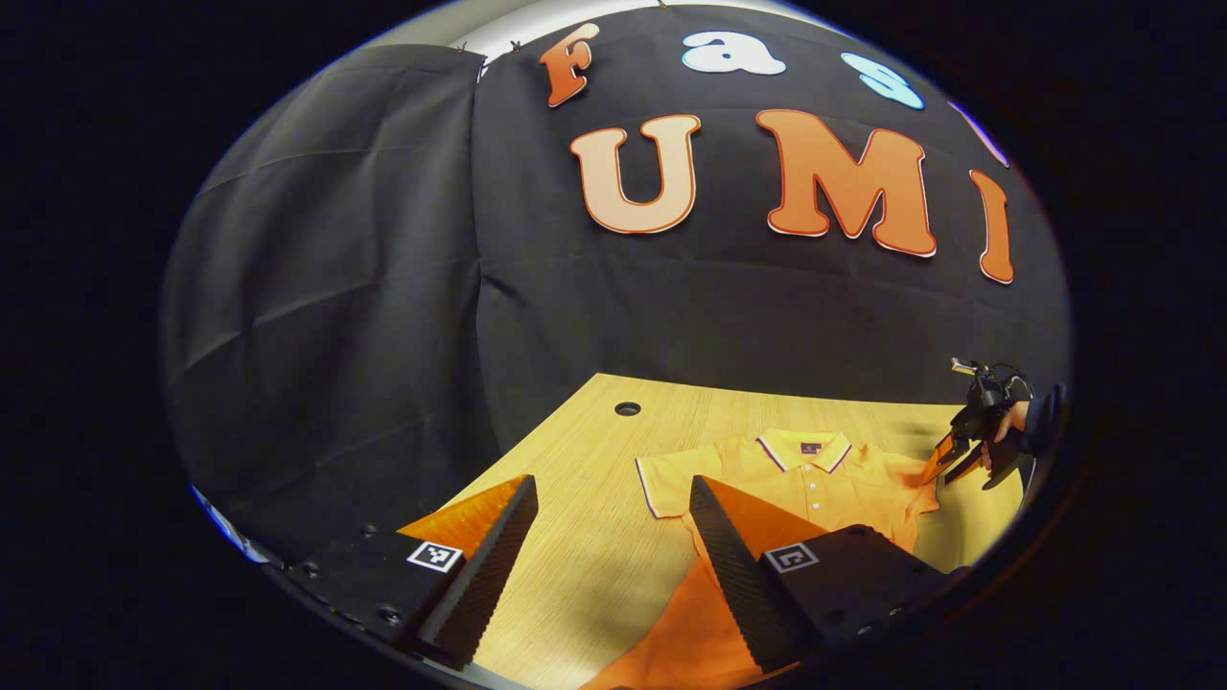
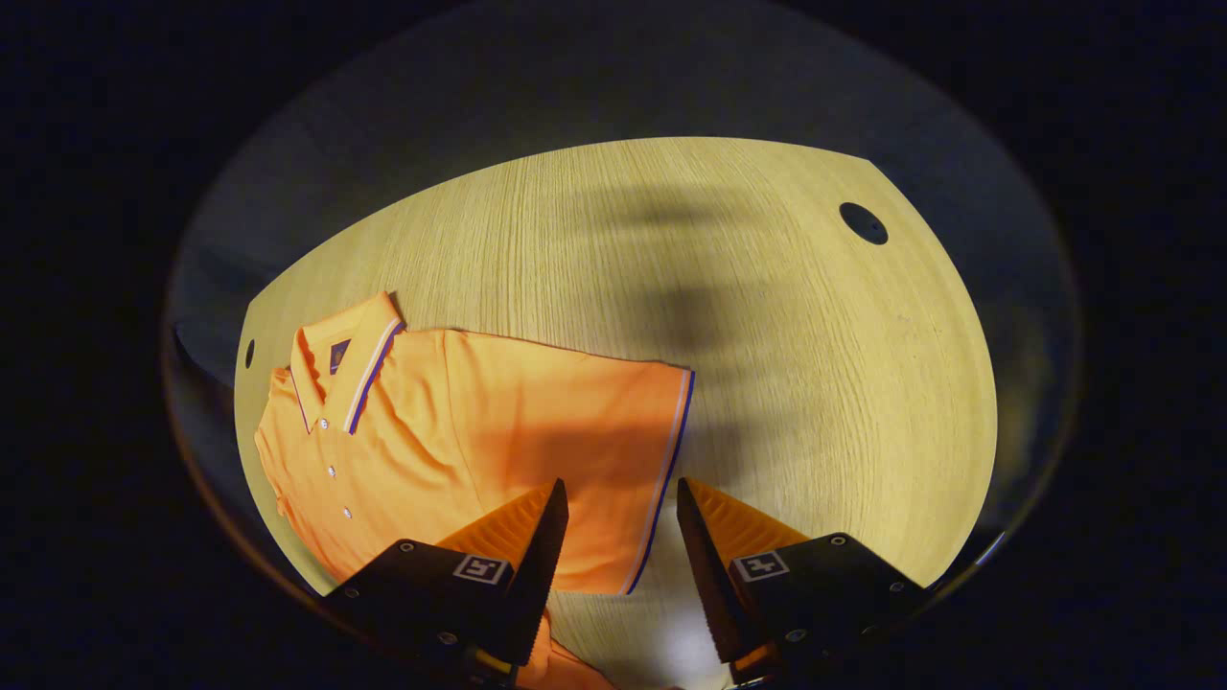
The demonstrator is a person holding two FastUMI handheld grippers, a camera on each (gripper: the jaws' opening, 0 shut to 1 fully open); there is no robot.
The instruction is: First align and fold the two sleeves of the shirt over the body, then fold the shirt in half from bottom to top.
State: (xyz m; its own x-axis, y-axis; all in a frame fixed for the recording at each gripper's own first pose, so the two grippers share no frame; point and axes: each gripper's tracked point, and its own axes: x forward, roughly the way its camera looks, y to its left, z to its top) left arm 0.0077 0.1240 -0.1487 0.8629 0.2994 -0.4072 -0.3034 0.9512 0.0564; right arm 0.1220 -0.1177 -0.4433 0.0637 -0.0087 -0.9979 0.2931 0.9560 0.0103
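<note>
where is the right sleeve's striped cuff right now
In the right gripper view the striped cuff lies flat on the wooden table, just ahead of the open right gripper.

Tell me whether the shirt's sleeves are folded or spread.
Spread: the polo shirt lies flat on the table, its striped-cuff sleeve extended sideways, unfolded.

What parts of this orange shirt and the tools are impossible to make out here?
- Shirt hem: right gripper view, behind the right gripper and cut by the edge.
- Shirt's lower body: left gripper view, behind the left gripper.
- Right gripper opening: left gripper view, too small.
</note>
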